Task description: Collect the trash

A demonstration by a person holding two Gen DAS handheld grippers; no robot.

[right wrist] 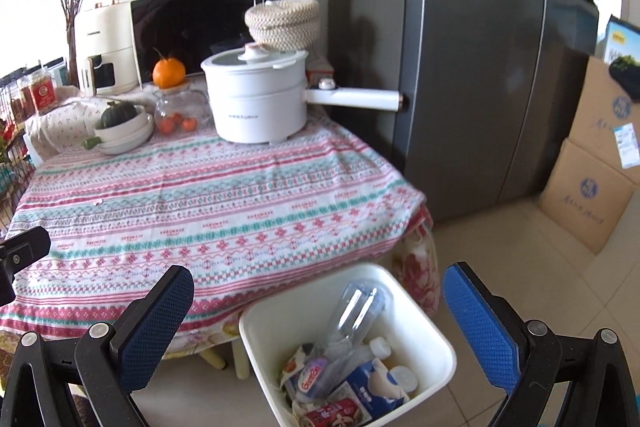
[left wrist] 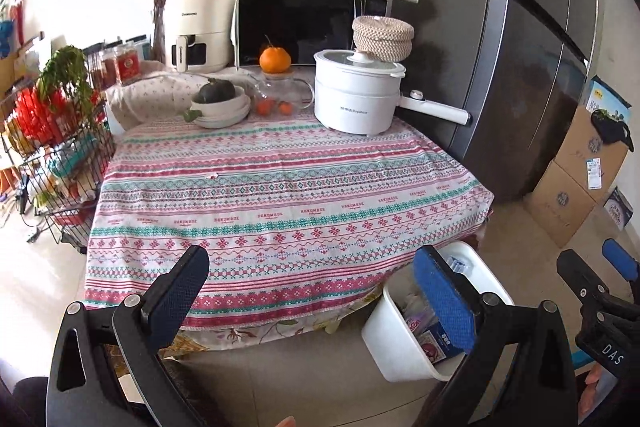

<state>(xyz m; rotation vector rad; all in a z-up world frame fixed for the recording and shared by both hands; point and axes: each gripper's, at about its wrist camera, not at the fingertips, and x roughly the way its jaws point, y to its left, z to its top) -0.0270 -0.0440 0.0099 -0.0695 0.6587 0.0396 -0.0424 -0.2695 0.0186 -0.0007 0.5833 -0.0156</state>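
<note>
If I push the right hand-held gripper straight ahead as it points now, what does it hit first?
Probably the white trash bin below the right hand-held gripper, or the clear plastic bottle inside; its jaws are open and empty. Depth is unclear.

A white pot (right wrist: 256,103) stands on the tablecloth (right wrist: 208,203) beside stacked bowls (right wrist: 124,133) — fridge (right wrist: 492,67) right, microwave (right wrist: 208,23) behind.

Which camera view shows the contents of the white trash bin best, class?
The right wrist view: it looks down into the white trash bin, showing the clear bottle and cartons. In the left wrist view, a blue pad hides most of the bin.
</note>
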